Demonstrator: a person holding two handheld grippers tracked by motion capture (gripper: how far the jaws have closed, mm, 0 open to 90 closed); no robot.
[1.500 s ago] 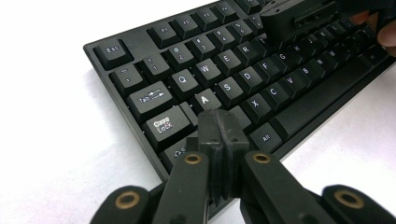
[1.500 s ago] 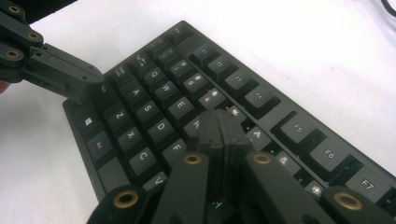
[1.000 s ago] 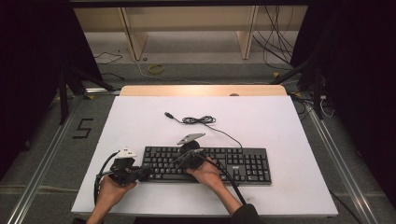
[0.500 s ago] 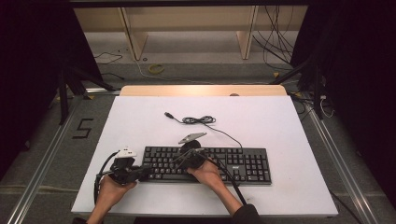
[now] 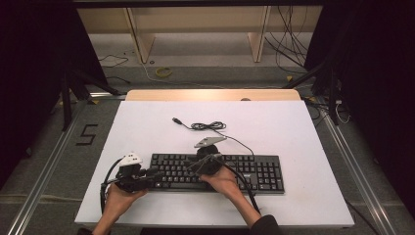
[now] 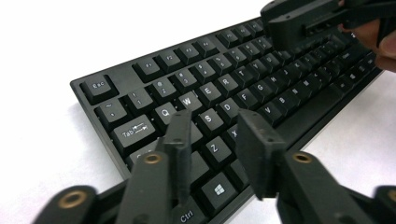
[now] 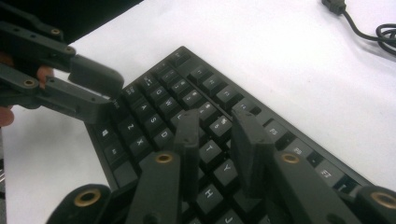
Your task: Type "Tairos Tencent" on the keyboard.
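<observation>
You see a white tabletop with a strip of pale wood along its far edge. Beyond it, 2 light wooden legs stand on a grey floor. A small yellow ring lies on that floor, and loose black cables trail at the far right. At the left, a dark mark shaped like a 5 sits on the floor beside a metal rail.

Table free behind keyboard except coiled cable.
</observation>
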